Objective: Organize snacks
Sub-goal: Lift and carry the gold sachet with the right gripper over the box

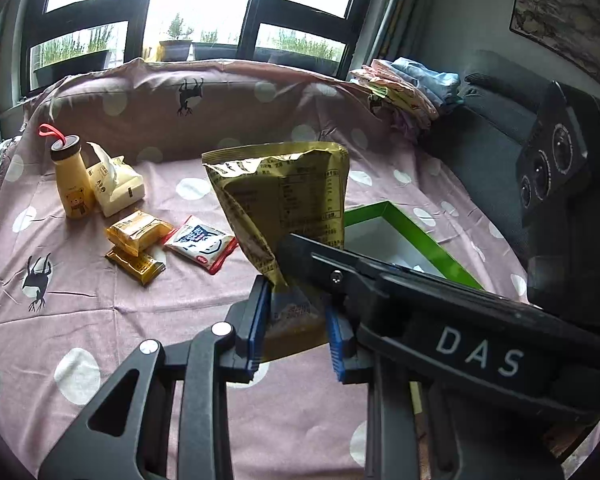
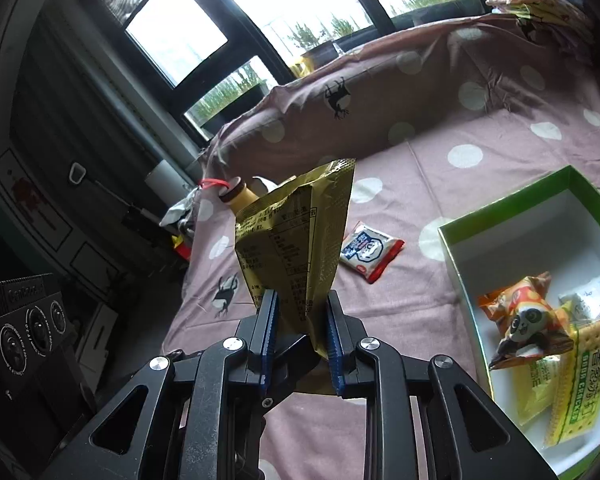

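A gold foil snack bag (image 1: 284,192) hangs in the air over the pink dotted sheet (image 1: 100,312), held at its bottom end. My left gripper (image 1: 298,320) is shut on it, blue pads pressing both sides. My right gripper (image 2: 300,320) is shut on the same gold bag (image 2: 296,240). Its black body (image 1: 476,348) comes in from the right in the left wrist view. A green box (image 2: 452,264) with a white inside lies at the right, holding a panda packet (image 2: 528,320) and yellow cracker packs (image 2: 576,372). The same green box (image 1: 416,232) shows behind the bag.
On the sheet lie a red-and-white packet (image 1: 200,248), two yellow packets (image 1: 138,232), a yellow bottle (image 1: 72,184) and a tissue pack (image 1: 116,188). Folded clothes (image 1: 408,84) are piled at the back right. A covered backrest (image 1: 220,100) rises below the window.
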Available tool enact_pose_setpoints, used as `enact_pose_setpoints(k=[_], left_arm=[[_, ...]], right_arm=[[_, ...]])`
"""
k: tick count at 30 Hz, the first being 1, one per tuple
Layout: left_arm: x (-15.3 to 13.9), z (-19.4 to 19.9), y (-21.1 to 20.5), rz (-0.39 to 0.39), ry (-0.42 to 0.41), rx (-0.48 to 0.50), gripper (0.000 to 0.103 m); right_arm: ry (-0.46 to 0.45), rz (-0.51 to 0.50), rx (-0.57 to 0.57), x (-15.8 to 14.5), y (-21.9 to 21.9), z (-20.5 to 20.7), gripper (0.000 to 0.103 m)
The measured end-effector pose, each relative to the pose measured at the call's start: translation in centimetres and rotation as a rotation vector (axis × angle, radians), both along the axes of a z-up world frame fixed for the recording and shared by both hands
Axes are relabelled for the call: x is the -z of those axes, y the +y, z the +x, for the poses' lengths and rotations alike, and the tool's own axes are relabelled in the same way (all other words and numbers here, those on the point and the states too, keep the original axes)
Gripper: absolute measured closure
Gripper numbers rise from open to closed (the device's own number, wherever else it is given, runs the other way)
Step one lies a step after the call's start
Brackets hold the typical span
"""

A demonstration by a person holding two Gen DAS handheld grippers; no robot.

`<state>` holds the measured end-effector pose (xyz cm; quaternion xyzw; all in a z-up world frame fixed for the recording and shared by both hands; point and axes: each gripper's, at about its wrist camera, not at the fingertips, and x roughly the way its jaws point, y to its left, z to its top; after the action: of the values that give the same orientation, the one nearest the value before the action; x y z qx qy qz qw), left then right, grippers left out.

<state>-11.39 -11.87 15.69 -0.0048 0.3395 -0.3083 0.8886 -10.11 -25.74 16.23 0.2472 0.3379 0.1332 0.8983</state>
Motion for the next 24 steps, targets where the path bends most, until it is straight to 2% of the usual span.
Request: enact_pose_setpoints(k=[5, 9, 15, 24], left_arm=[[-0.6, -1.6, -1.4, -0.009, -0.039, 0.047, 0.077], [-1.0, -2.2, -2.3, -0.008, -0.042, 0.062, 0.076], [-1.2, -3.1, -4.1, -0.010, -0.067, 0.087, 0.076], [-0.5, -3.1, -8.4, -0.007, -0.040, 0.159, 0.075]], right_arm=[[-0.052, -0.026, 0.032, -0.9, -1.3, -2.3, 0.077], [-0.059, -0.017, 0.049, -1.2, -2.5, -3.0, 0.077], [-0.097, -0.064, 0.072, -1.8, -3.4, -3.7, 0.077], [-0.067, -0.045, 0.128, -1.1, -7.8, -4.5, 0.077]])
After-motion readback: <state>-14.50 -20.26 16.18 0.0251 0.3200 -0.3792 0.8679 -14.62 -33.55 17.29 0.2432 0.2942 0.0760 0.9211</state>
